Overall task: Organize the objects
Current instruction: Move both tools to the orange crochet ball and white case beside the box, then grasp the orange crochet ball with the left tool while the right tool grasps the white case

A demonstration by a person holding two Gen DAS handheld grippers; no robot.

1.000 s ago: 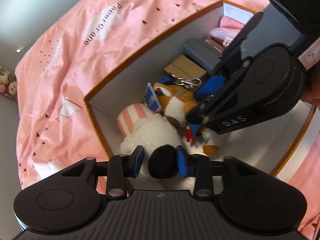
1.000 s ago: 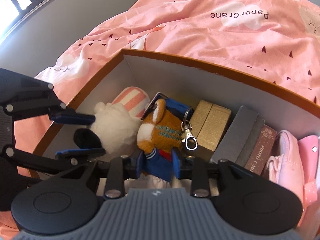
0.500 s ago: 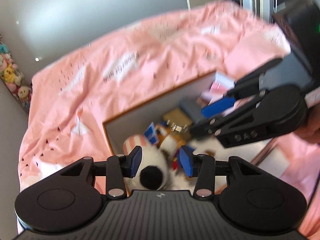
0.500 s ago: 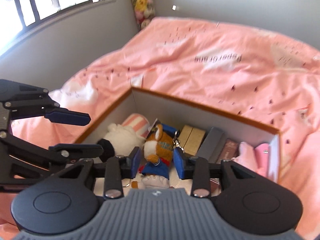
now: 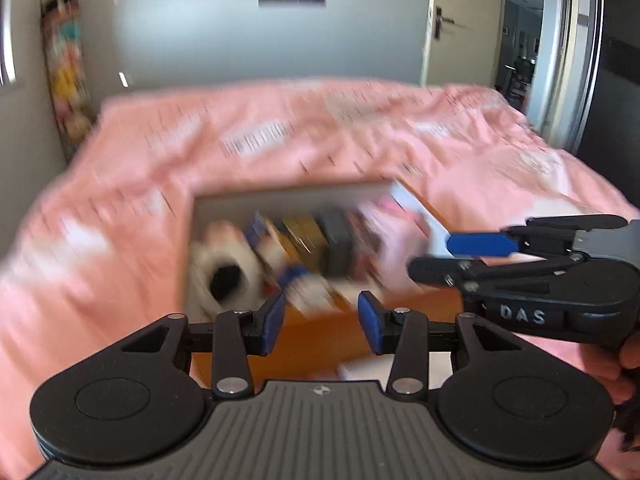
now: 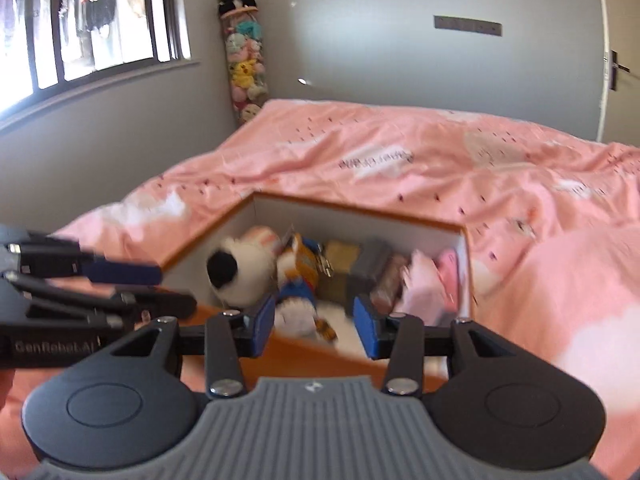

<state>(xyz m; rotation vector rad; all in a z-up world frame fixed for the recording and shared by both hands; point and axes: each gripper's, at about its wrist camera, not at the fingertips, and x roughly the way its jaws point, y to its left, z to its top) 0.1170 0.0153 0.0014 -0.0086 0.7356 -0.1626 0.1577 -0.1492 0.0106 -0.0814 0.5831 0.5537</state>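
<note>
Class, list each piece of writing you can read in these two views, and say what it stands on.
"DAS": on the right gripper body.
"GenRobot.AI": on the left gripper body, slightly blurred.
Print on the pink bedcover: upside down and blurred, unreadable.
Items in the box: too blurred to read.

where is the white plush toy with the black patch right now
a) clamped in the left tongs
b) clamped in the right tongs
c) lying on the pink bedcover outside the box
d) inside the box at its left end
d: the white plush toy lies inside the box at its left end, beside the orange plush, and both tongs are empty.
</note>
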